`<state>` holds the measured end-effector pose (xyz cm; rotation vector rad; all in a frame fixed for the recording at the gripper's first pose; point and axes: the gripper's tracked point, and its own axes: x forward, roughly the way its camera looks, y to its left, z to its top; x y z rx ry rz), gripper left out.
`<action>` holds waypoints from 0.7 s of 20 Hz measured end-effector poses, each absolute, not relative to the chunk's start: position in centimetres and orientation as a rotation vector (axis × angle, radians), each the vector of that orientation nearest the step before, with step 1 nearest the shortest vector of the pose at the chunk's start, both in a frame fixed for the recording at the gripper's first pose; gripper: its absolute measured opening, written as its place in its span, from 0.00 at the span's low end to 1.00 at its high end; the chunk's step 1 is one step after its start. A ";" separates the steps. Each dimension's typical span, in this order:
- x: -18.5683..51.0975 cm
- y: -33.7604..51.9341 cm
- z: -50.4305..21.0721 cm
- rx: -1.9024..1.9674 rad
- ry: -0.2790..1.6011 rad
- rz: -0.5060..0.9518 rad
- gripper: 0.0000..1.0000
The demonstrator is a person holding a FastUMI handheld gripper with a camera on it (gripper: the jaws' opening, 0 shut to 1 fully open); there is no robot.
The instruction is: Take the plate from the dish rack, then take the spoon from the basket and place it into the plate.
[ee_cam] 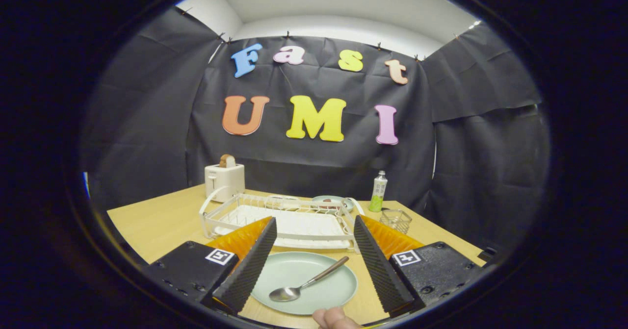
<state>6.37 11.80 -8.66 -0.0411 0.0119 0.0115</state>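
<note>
**Spoon already in plate, tongs spread above it**

Counter [162, 221]: light wood, carries everything. Dish rack [279, 218]: white wire, sits beyond the tongs, mid-counter, looks empty of plates in its near bay; a small dish [333, 202] with something dark in it sits at its far right end, can't tell if in or behind the rack. Toaster [224, 181]: white, bread poking out the top, behind the rack's far left corner. Bottle [378, 191]: upright, green lower half, behind the rack to the right. Basket [395, 219]: small clear wire one, right of the rack, just beyond the right finger, looks empty.

Plate [324, 290]: pale green, flat on the counter, just this side of the rack, lying between and below the two fingers. Spoon [306, 284]: metal, resting inside the plate, bowl toward the near left, handle running up and right toward the right finger; long axis diagonal across the gap.

Tongs [314, 263]: spread wide, pinching nothing, one finger on each side of the plate, neither touching the spoon. A fingertip [335, 317] of the person shows at the very near rim of the plate.

Judgement: both task items are where they should be, so the task looks finished. Any coming move is just a straight pull-back; the spoon handle end is the part closest to the right finger, so watch that on retreat.
</note>
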 end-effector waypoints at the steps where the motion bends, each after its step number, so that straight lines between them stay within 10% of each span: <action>1: 5.9 11.3 -8.2 -0.046 0.008 0.005 1.00; 14: 0.1 9.2 -3.3 -0.003 -0.048 0.043 1.00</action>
